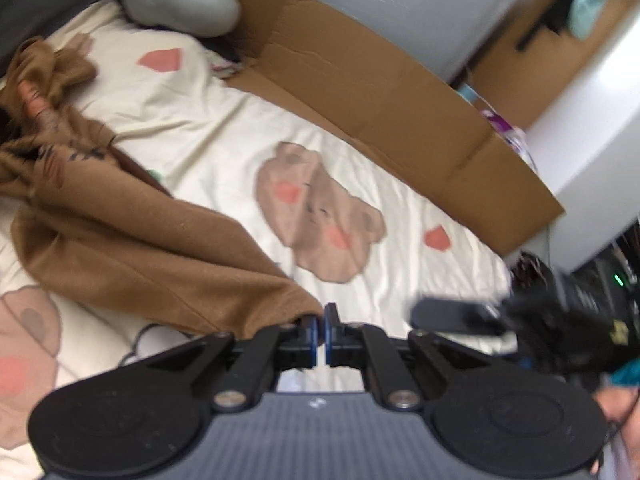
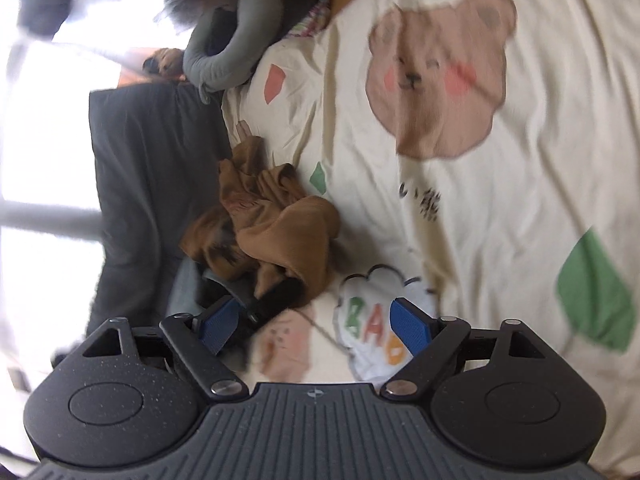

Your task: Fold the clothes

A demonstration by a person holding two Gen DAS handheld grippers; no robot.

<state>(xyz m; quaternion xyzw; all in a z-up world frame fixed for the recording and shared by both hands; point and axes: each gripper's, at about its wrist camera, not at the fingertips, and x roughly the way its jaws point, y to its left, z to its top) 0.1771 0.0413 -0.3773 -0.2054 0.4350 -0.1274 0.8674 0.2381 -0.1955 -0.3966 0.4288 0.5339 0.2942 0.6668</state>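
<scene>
Brown, woolly-looking fabric is what I am dealing with: a crumpled brown garment [image 1: 132, 248] lying on the cream bedsheet printed with bears [image 1: 224, 132], bunched toward one side of the bed, with one corner drawn out to my left tool [image 1: 321, 334]. That tool is shut tight, blue pads together, and the tip of the cloth reaches right up beside them; whether I truly have the corner pinched or it only lies against the pads I cannot tell for sure. My right tool [image 2: 316, 326] stands wide apart with nothing between its blue pads [image 2: 412, 330], hovering low over the sheet just beside the near edge of the same heap [image 2: 264, 224]. The risks, as I judge them: if my left grip is only on a few threads at the very tip, the corner will slip free as soon as I pull to spread the garment. If I bring the right tool down where it is now, it may bite the bedsheet along with the garment, or grab two layers of the heap and lock in a twist. The open brown cardboard box [image 1: 360, 92] and the grey tubular cushion [image 1: 180, 4] sit at the far edge of the bed, so a wide sweep could drag cloth against them.
</scene>
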